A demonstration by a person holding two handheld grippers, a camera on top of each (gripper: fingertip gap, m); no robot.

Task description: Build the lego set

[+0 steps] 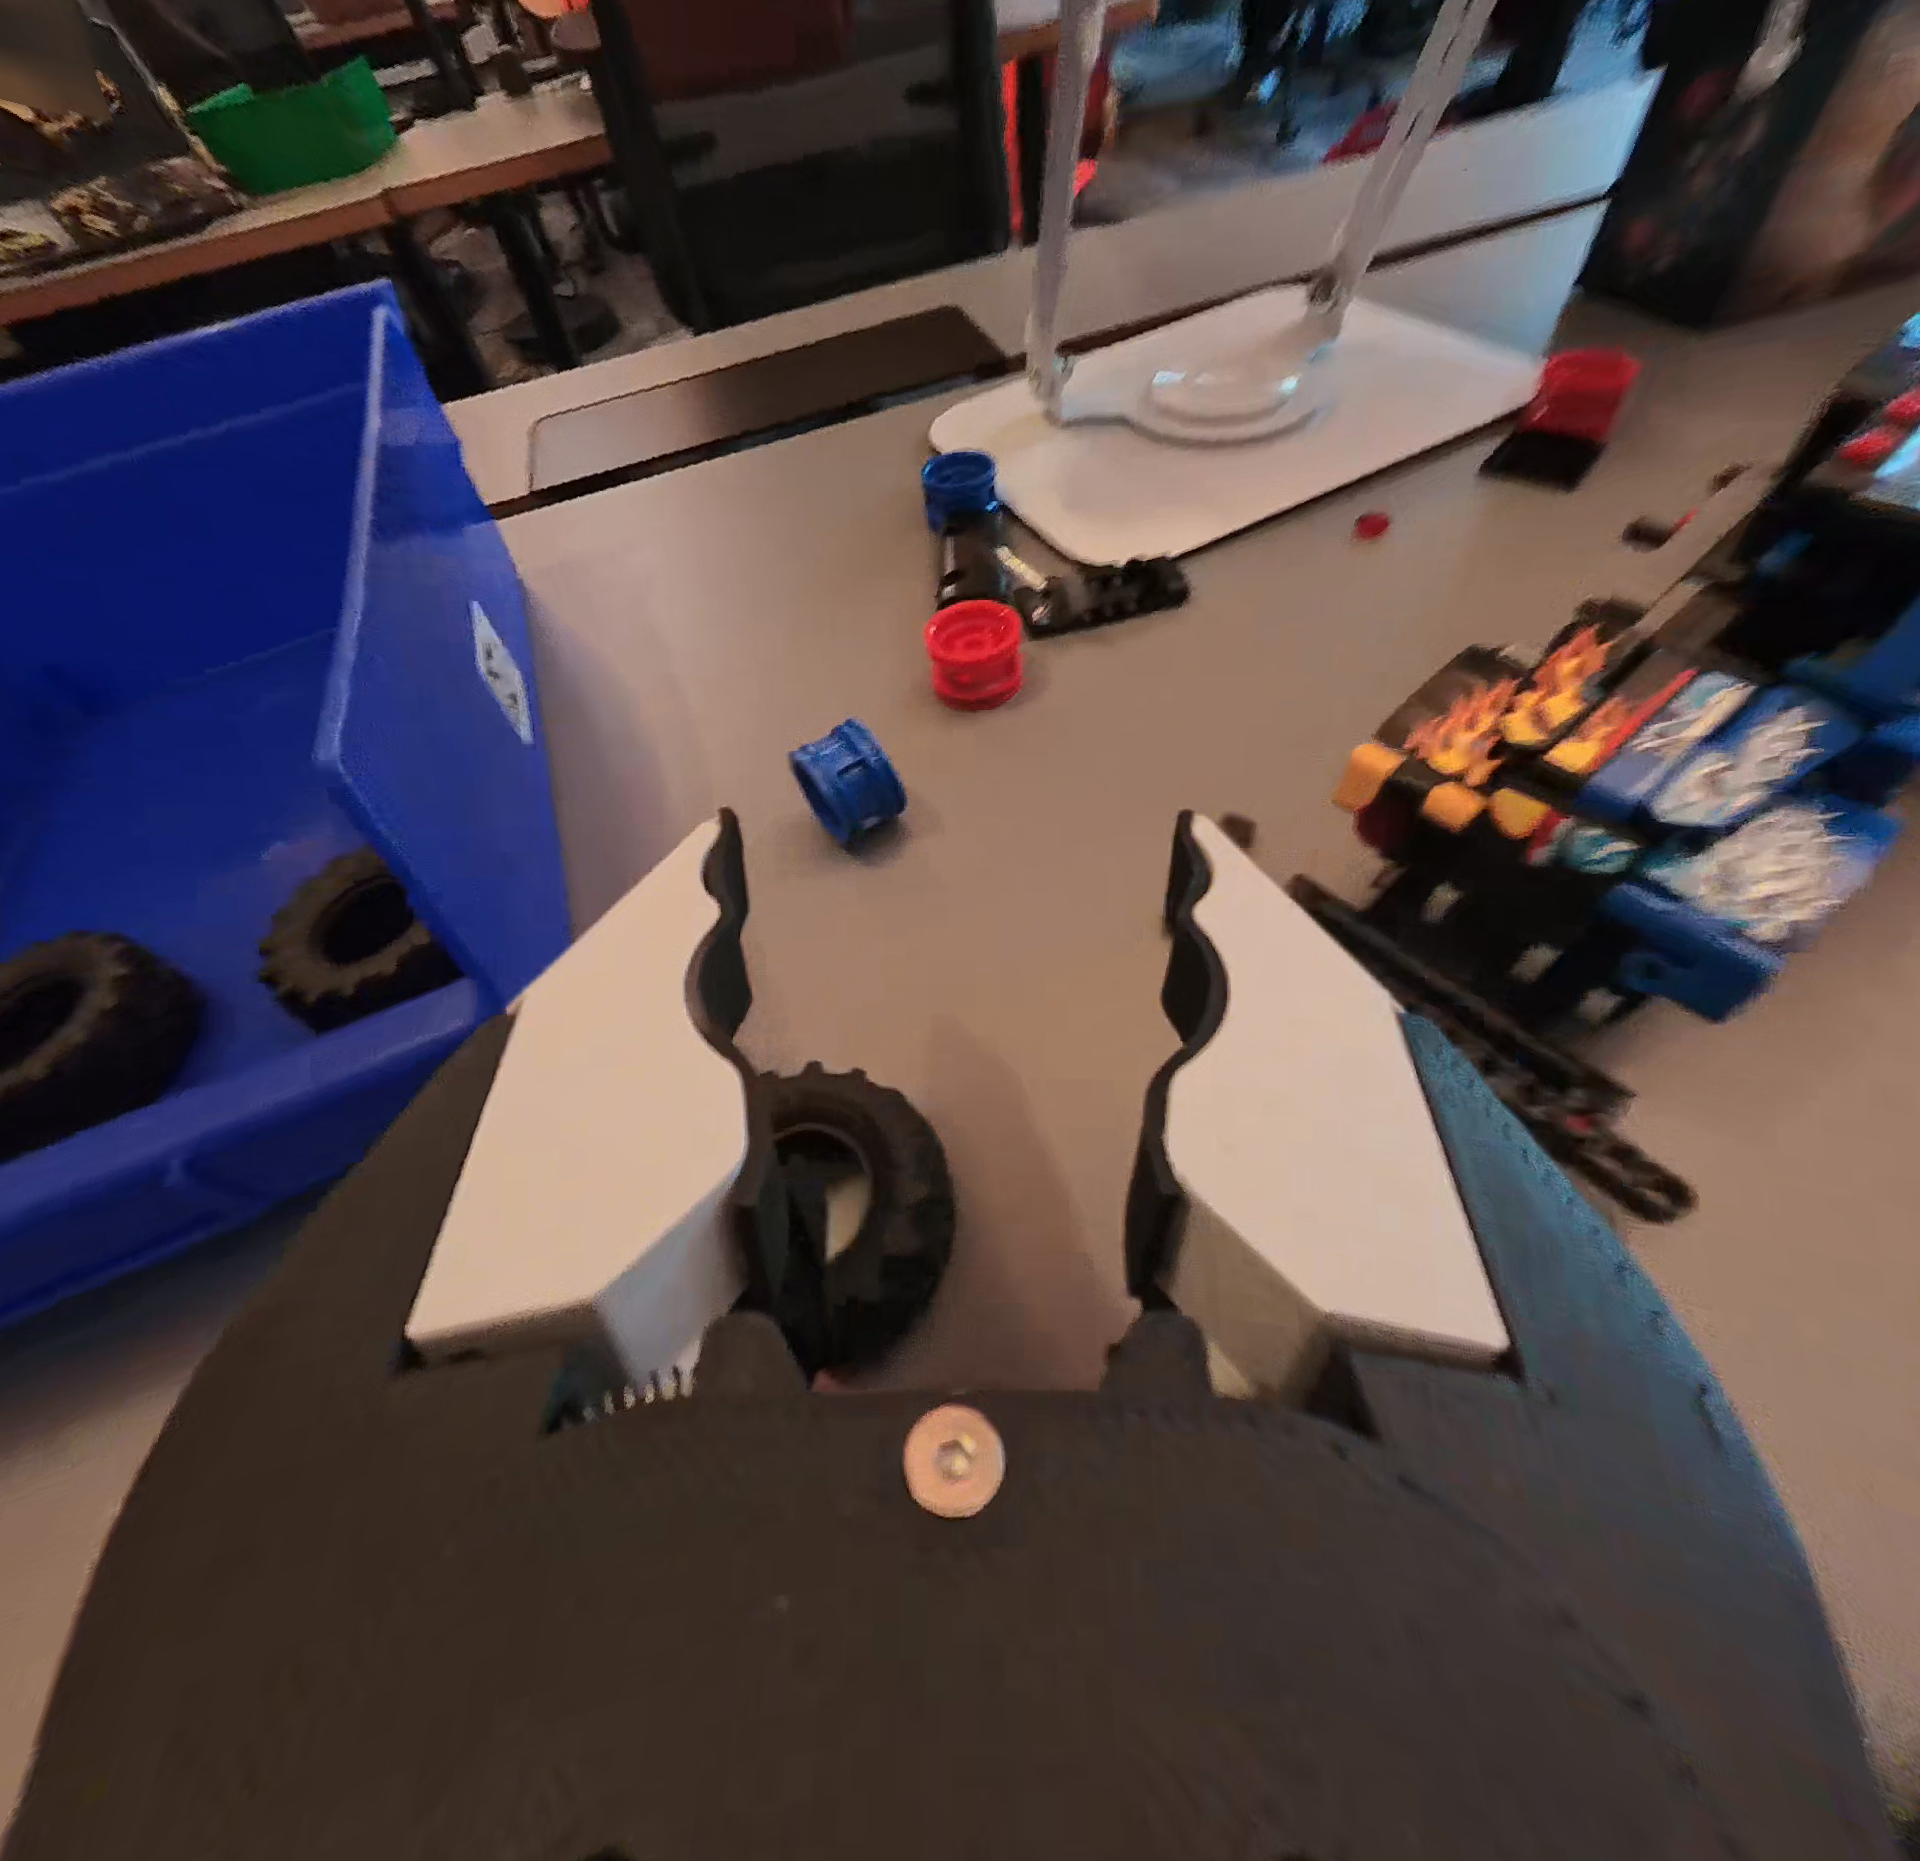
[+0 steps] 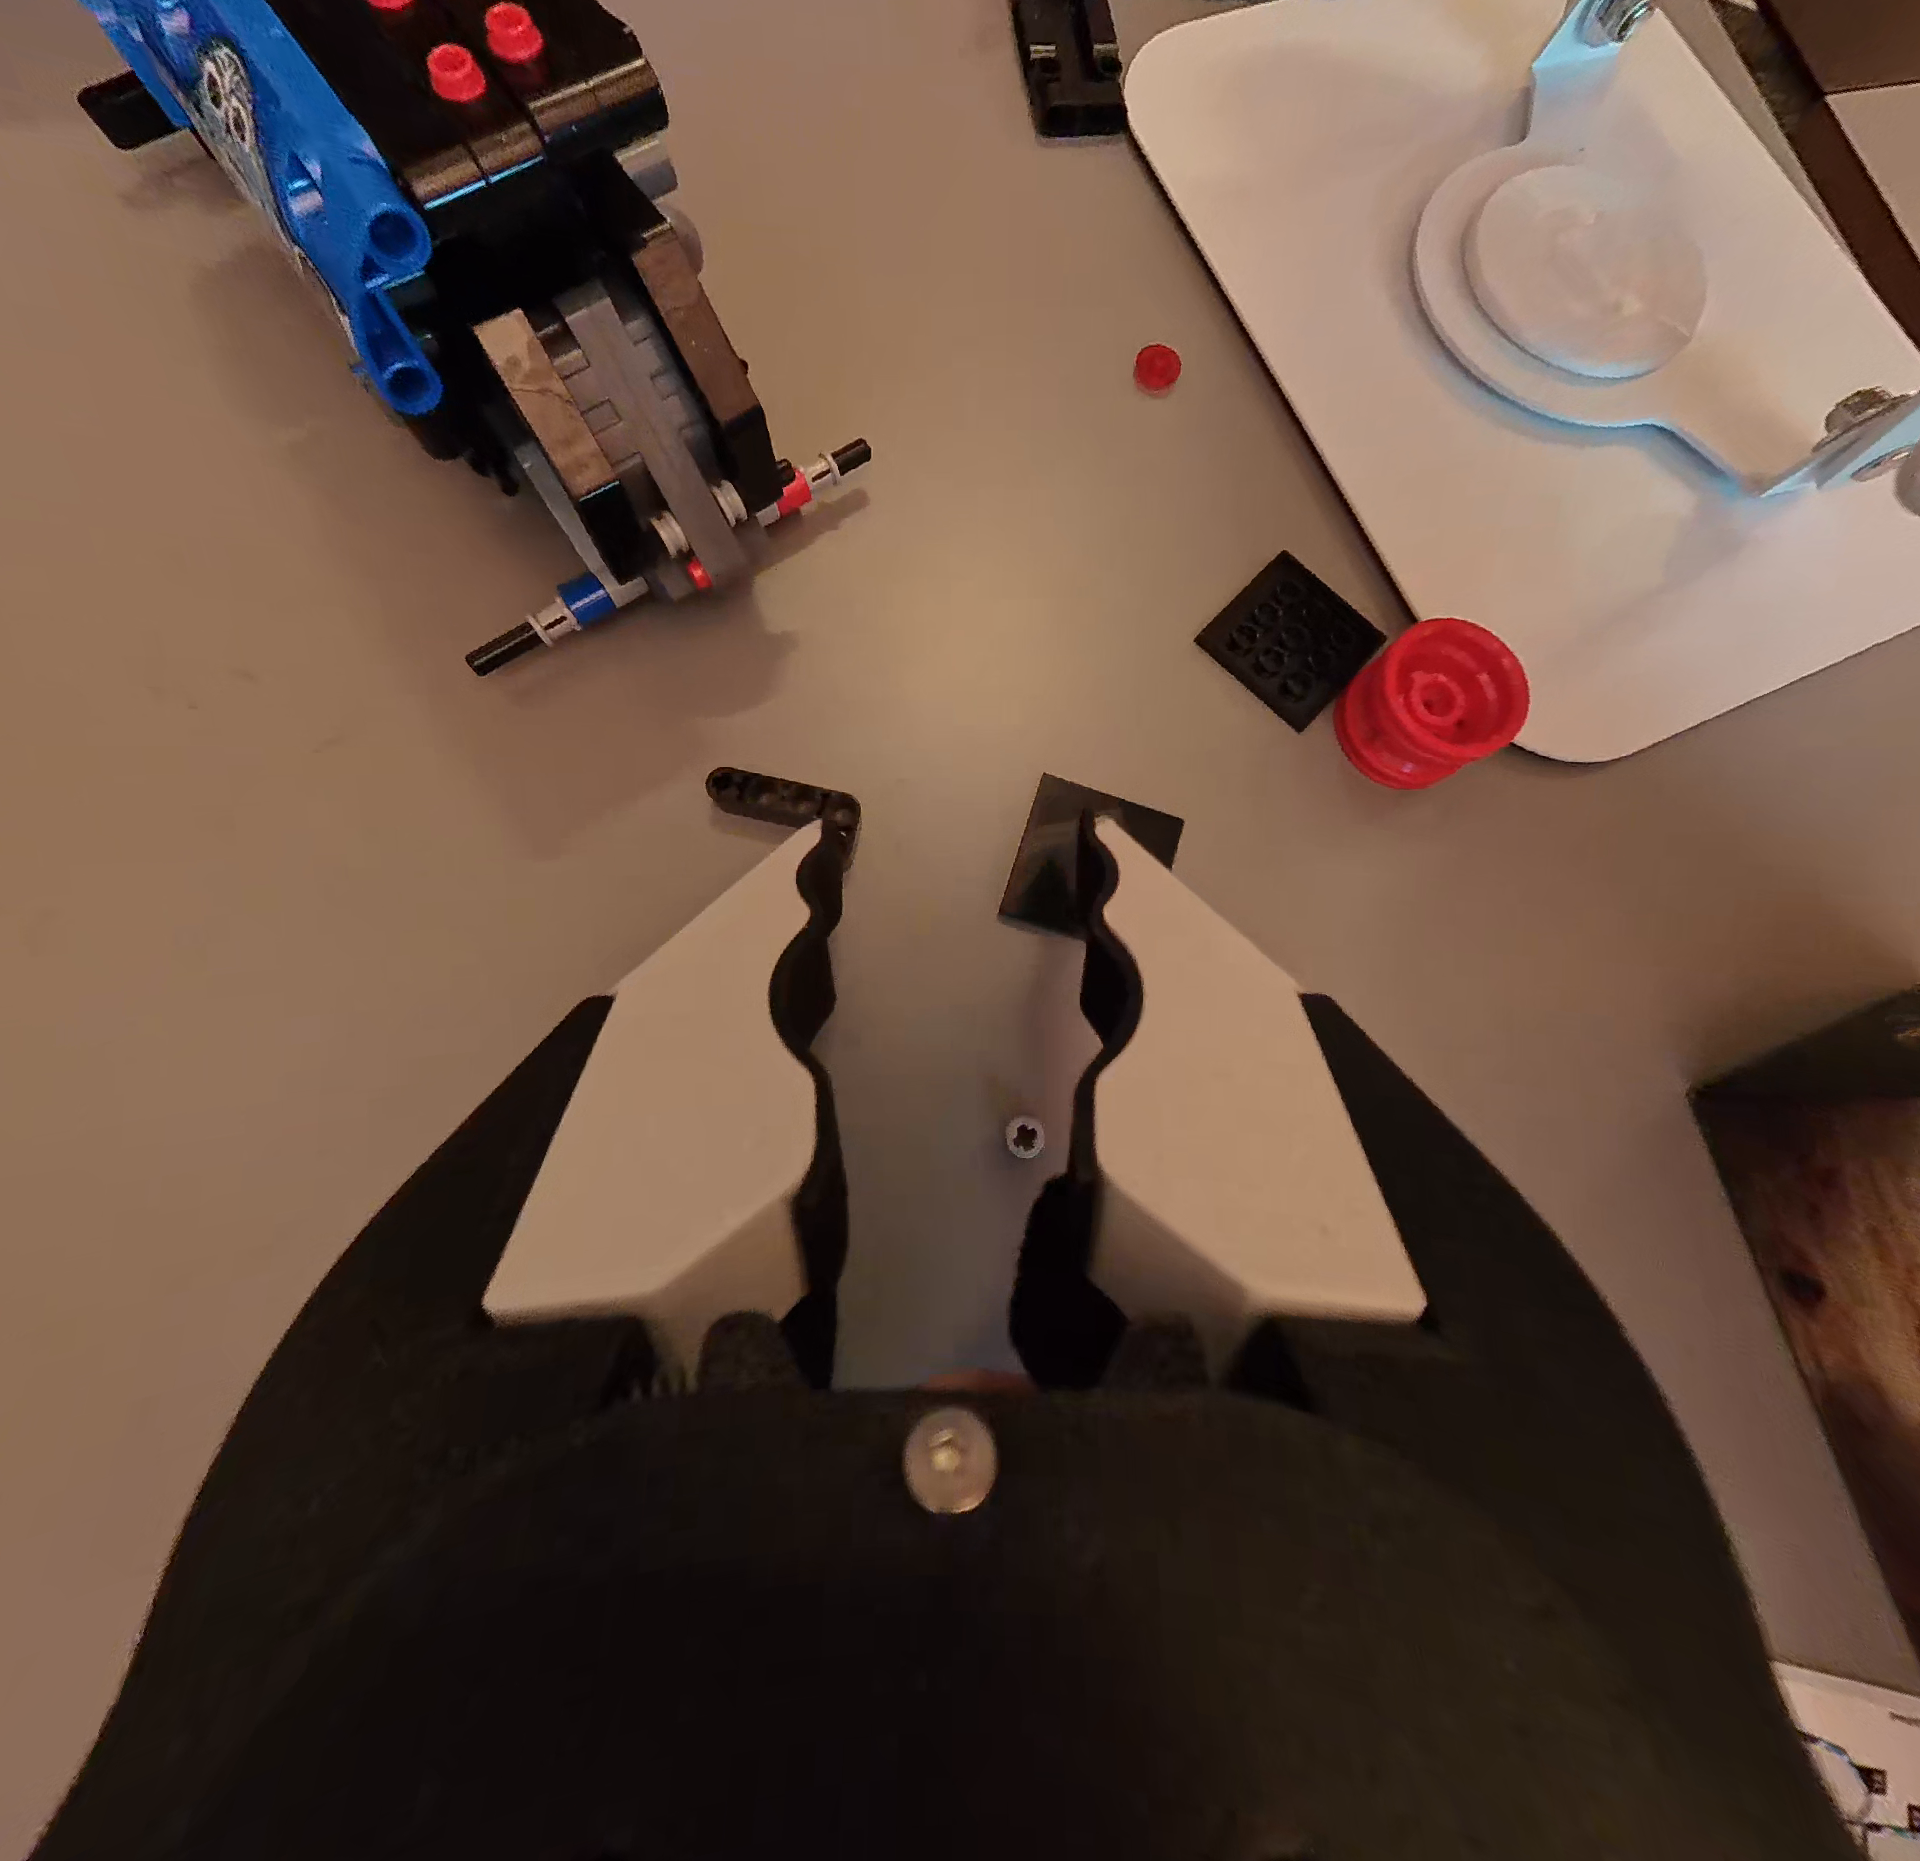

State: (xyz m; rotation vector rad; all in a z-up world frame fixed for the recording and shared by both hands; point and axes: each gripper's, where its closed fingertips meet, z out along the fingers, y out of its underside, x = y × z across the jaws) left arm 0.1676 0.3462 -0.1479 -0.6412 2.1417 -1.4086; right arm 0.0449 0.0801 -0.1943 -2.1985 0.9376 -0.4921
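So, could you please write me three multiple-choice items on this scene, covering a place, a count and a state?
1. Where is the tyre outside the blue bin?
A. between the left gripper's fingers
B. on the white stand
C. beside the red wheel hub

2. How many tyres lie in the bin?
A. none
B. two
C. five

3. The right gripper is:
A. shut on a red wheel hub
B. open and empty
C. shut on a black plate

Answers: 1 A, it sits low between the fingers; 2 B, two show inside; 3 B, only table shows between its tips.
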